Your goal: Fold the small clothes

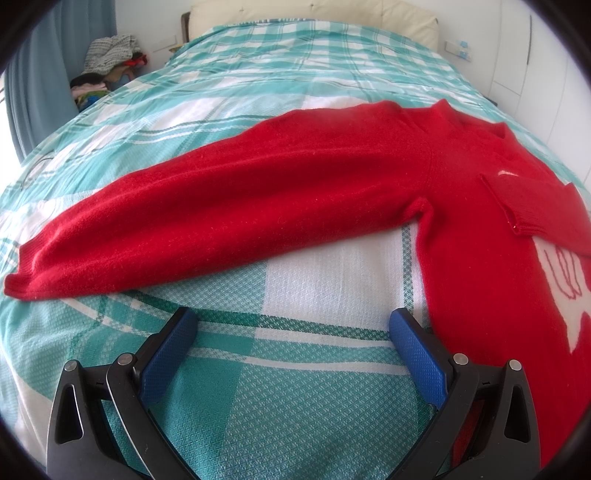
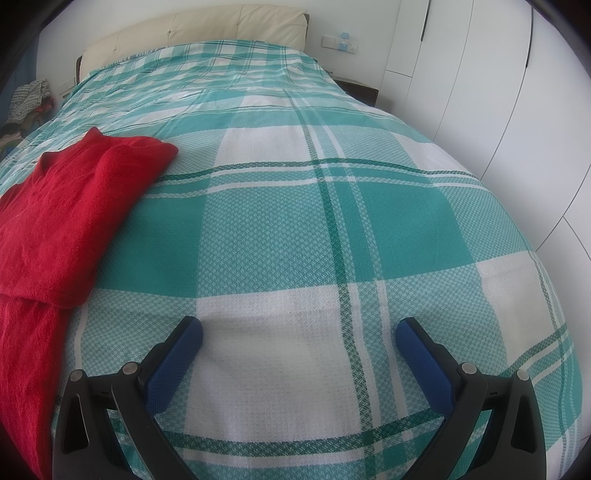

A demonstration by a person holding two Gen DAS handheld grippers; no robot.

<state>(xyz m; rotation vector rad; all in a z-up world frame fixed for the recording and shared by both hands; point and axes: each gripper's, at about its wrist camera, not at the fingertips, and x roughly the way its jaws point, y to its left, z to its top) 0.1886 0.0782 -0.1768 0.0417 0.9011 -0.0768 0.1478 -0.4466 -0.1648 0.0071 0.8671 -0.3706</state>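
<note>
The red sweater [image 1: 332,192] looks soft, light and floppy on the bed [image 1: 314,266]. Best gripped at the outstretched sleeve's cuff [image 1: 26,273]. Both grippers, left [image 1: 293,328] and right [image 2: 299,336], have fingers wide and empty.

— What colours on the bed?
— A bright red sweater [image 1: 295,192] with a white motif [image 1: 561,291] outlined in red, on a teal-and-white plaid bedspread [image 2: 332,229] crossed by dark green lines.
— The tools?
— Black left gripper [image 1: 293,332] and right gripper [image 2: 299,339], blue textured pads [image 1: 417,350]; cream headboard [image 2: 207,26] behind.
</note>
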